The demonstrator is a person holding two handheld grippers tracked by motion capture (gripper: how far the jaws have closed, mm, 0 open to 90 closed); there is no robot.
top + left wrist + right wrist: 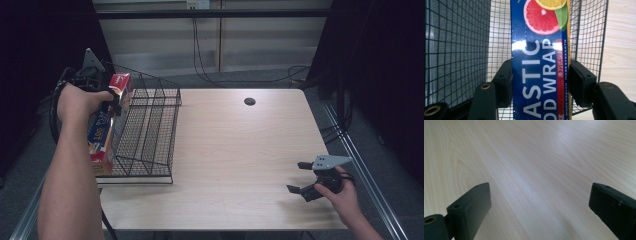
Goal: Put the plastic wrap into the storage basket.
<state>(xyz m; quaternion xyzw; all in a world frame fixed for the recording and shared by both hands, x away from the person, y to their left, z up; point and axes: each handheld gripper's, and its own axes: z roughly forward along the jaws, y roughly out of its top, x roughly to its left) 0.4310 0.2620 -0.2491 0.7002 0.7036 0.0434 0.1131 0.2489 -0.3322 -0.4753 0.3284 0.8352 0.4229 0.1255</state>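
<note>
- Clamped on a plastic wrap box point(540, 62), the left gripper point(107, 100) is seen at the near-left corner of the scene in the high view; its two black jaws are pressed against the box's opposite long sides, as shown in the left gripper view.
- Between those jaws the plastic wrap box point(106, 125) is held lengthwise, one end pointing away past the jaw tips and the other running back below the hand; a blue face with white lettering and a picture of cut citrus fruit is turned toward the gripper's camera.
- Ahead of the jaws and on both sides of them, the black wire rack point(461, 45) is seen, its mesh wall lying just behind the box; whether the box touches the wire cannot be told.
- From above, the box is seen along the left outer edge of the wire rack point(150, 130), with its lower end near the rack's front corner.
- Under the rack, a pale wooden table point(235, 150) is spread out to the right of the left gripper.
- Well apart from the box, at the near-right part of the table, the right gripper point(299, 177) is held low in the person's right hand point(342, 192).
- Its jaws are spread wide with nothing between them, and bare table point(536, 170) wood is seen ahead of them in the right gripper view.
- Far beyond both grippers, a small dark round spot point(249, 101) is seen on the table near its back edge.
</note>
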